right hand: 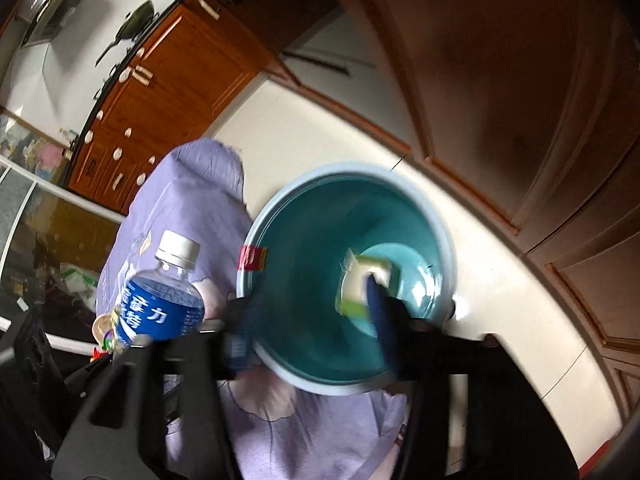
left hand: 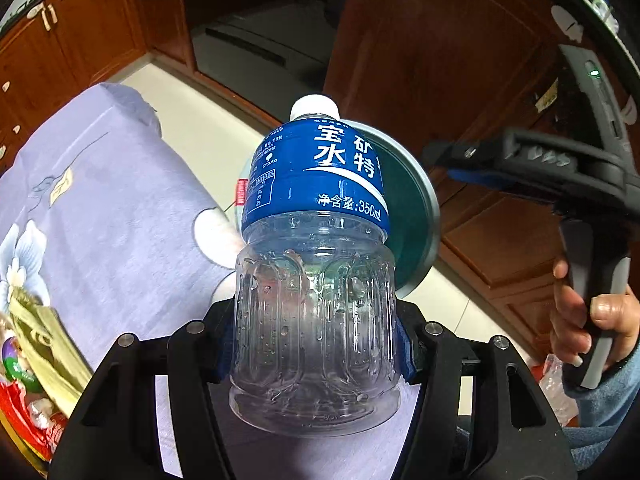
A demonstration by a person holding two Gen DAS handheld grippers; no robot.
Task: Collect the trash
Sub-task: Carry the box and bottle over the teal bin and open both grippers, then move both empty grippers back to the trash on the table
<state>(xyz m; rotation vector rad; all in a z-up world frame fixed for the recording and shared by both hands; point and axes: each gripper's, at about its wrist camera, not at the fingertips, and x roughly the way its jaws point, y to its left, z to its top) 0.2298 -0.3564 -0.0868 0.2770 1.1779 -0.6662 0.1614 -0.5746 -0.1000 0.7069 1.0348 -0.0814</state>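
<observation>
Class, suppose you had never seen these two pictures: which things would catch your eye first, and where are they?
First, the clear plastic bottle with a blue label, clamped at its ribbed lower body in the left gripper, filling the middle of the left wrist view. Next, the teal bin below the open right gripper, with a pale green-edged carton inside it.

The bin (left hand: 416, 216) sits mostly hidden behind the bottle (left hand: 316, 264); right tool (right hand: 308, 320) blurred.
</observation>
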